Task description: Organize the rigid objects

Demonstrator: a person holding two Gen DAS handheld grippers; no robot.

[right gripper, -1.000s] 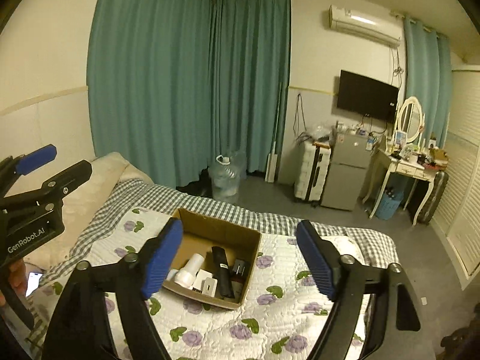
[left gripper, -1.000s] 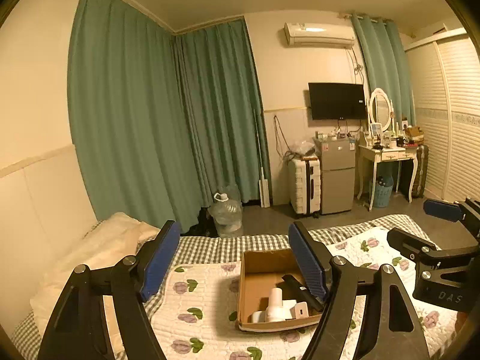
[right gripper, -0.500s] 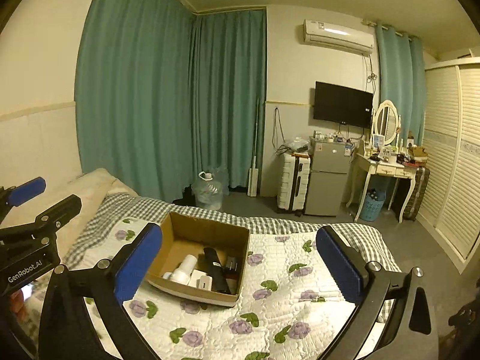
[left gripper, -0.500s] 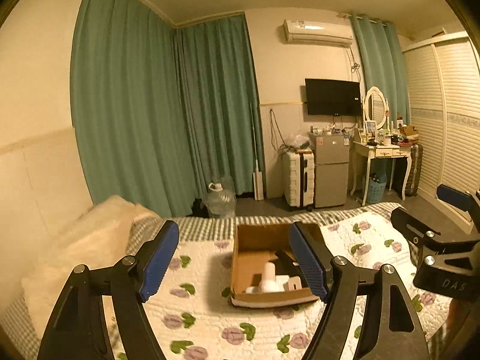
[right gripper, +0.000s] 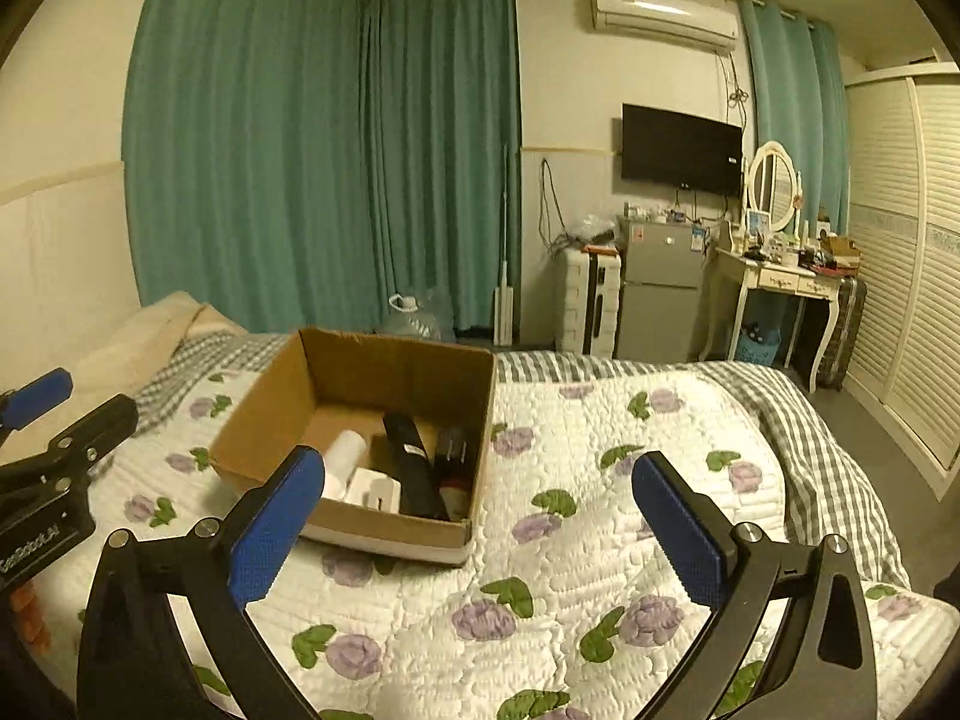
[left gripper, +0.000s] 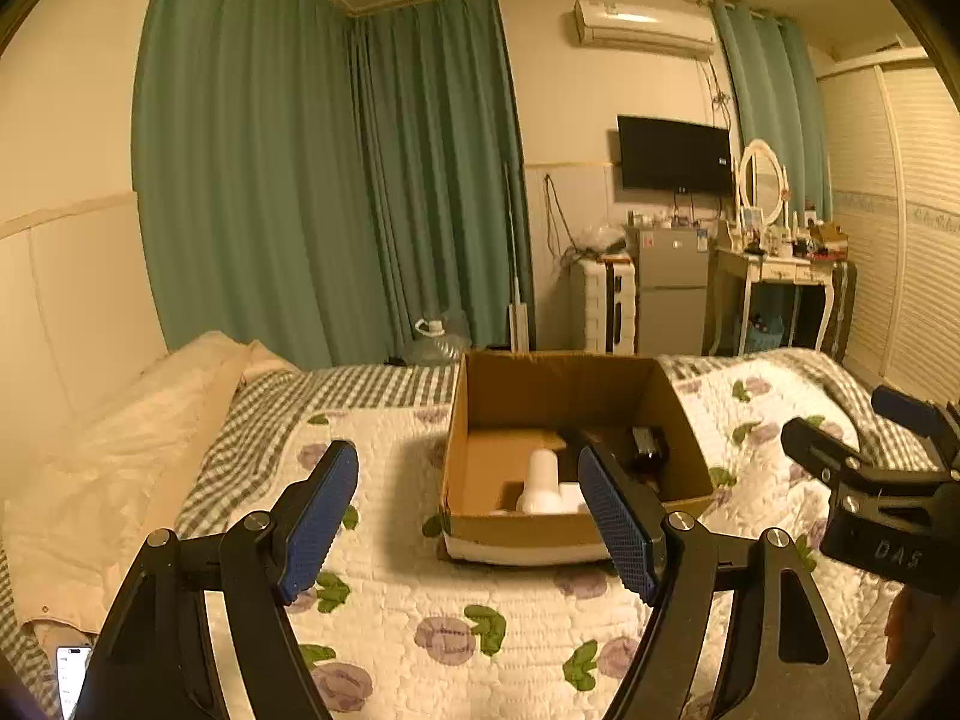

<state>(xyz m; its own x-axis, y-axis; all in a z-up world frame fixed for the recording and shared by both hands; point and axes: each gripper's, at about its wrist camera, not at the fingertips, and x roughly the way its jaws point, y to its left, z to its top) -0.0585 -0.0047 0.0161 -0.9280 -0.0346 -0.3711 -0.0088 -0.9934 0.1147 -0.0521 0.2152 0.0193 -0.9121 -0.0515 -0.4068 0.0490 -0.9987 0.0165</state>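
Cardboard box (right gripper: 360, 414), open-topped, rests on the floral quilt (right gripper: 600, 510) of the bed, its long axis running roughly from 7 toward 1 o'clock in the right wrist view. Inside lie a white cylindrical bottle (right gripper: 343, 457), long axis toward about 1 o'clock; a white blocky item (right gripper: 375, 487) touching the bottle's near end; a long black object (right gripper: 414, 468) whose axis runs from 11 to 5 o'clock; and, at the right wall, a dark item (right gripper: 454, 456) that may be a small bottle, though dim light leaves this uncertain. Left gripper (left gripper: 468, 516) hangs above the quilt with jaws spread wide and nothing between them, the box at its 1 o'clock. Right gripper (right gripper: 480, 516) likewise stands with jaws spread and empty, the box at its 11 o'clock. A pillow (left gripper: 120, 438) lies at 9 o'clock of the box.
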